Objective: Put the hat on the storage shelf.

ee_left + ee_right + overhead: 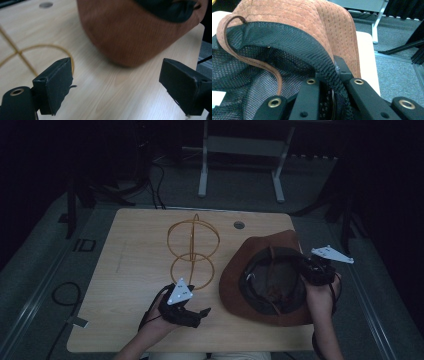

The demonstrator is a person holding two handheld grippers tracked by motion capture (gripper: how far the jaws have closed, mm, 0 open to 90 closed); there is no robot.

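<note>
Table [135, 320]: a light wood-grain top with rounded corners and a small round grommet hole [239, 225] near its far edge.

Hat [240, 275]: a brown suede, wide-brimmed hat lies crown down on the right half of the table, its dark mesh lining facing up. A thin brown cord [252, 60] loops across the lining. In the left gripper view the hat's brown outer side [125, 32] fills the far part of the scene, resting on the wood.

Wire stand [193, 252]: a gold-coloured frame of joined rings sits left of the hat, around the middle of the table, apart from the brim. Part of one ring [50, 47] shows just beyond the left gripper's jaws.

Right gripper [312, 270]: held at the right side of the hat, hand coming in from the near edge. Its jaws are clenched on the hat's inner rim; the right gripper view shows the black mesh band [329, 72] pinched between the two black jaws, suede brim rising behind.

Left gripper [192, 315]: held over the near-left part of the table, close to the near ring of the wire stand and short of the hat. Its jaws stand wide apart with bare tabletop between them, grasping nothing.
</note>
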